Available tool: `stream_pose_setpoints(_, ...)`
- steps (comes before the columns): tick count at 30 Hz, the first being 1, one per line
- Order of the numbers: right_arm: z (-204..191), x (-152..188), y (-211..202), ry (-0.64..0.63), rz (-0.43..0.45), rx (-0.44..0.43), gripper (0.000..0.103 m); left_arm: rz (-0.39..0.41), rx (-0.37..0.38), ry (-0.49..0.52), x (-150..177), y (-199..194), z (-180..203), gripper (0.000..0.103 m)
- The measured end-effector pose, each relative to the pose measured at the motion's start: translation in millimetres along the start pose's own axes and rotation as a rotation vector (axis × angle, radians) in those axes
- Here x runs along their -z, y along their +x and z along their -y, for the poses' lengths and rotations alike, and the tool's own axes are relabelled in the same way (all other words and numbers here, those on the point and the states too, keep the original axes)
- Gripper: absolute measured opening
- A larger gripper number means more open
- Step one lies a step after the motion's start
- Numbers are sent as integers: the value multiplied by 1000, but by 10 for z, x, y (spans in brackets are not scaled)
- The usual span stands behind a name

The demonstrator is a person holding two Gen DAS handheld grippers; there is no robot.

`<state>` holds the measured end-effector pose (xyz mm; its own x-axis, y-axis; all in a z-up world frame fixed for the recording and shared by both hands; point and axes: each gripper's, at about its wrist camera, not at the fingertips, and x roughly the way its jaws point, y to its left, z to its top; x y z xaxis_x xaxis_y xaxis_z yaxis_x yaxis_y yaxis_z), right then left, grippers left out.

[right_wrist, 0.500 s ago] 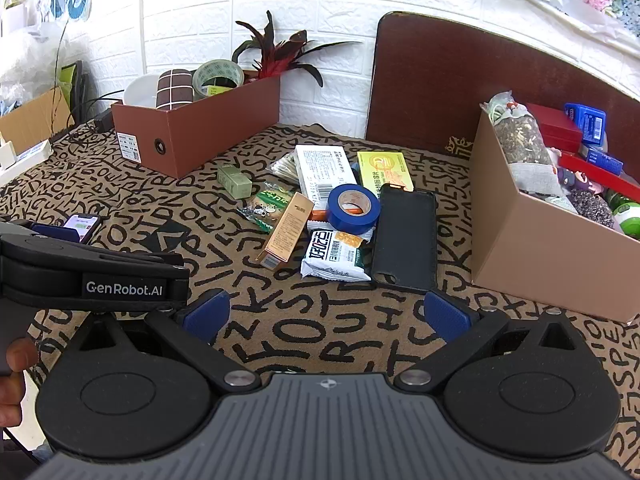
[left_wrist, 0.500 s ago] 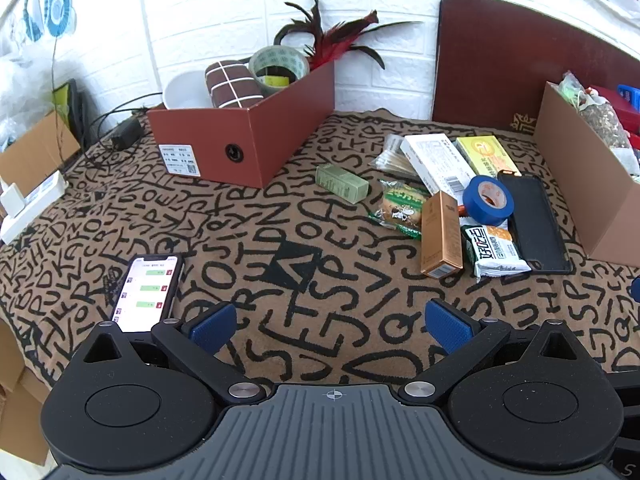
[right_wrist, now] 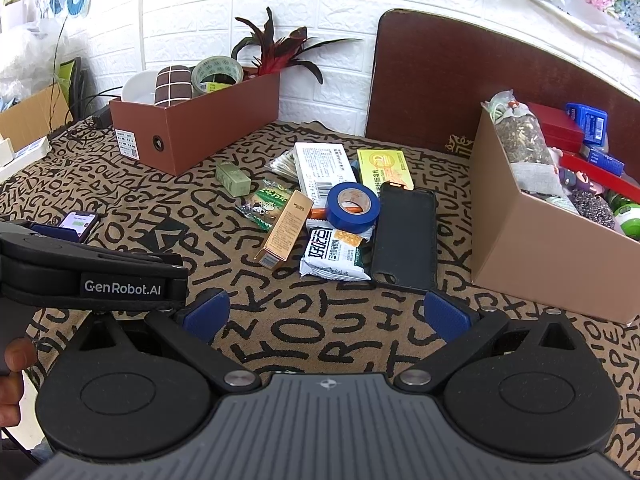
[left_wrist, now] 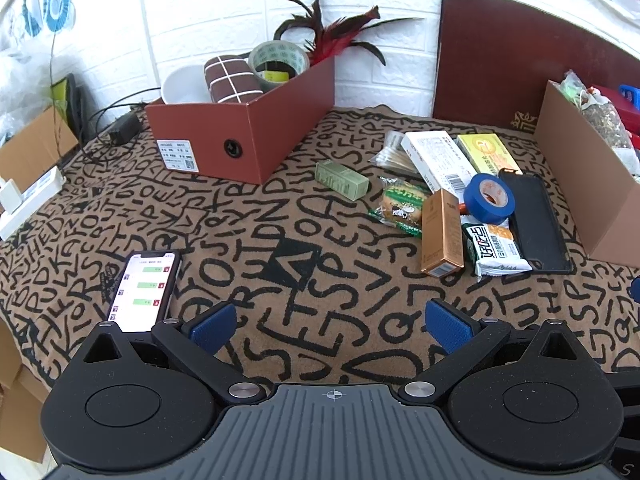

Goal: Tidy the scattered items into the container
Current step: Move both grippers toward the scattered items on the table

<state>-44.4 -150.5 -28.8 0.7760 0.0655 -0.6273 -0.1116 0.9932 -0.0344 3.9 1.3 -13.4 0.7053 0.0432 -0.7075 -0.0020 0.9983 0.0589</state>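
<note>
Left gripper [left_wrist: 328, 326]: my fingers spread wide, nothing between them, above the lettered cloth [left_wrist: 280, 220].
Right gripper [right_wrist: 326, 314]: likewise spread and empty.
Scattered items, centre-right of the left view: green box [left_wrist: 341, 179], snack pack [left_wrist: 400, 204], gold box [left_wrist: 442, 233], blue tape [left_wrist: 490, 198], white packet [left_wrist: 496, 249], black case [left_wrist: 538, 220].
Containers: red box [left_wrist: 256, 136] upper centre; tan box [left_wrist: 584, 184] at the right edge.
Phone [left_wrist: 144, 286], lower left, screen lit.

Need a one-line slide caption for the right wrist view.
Open right gripper hovers before scattered items: blue tape roll, gold box, black phone case.
</note>
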Motion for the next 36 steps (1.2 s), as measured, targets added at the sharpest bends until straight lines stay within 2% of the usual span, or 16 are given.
stream_pose_setpoints(25,-38,-2,5,-23,-17,-1,103,-15,21,-7,1,37,-10,103)
stream_pose_setpoints(36,-33,-46,135,-24,-43,-11,103,-45,26,-7,-58,159,-21,103)
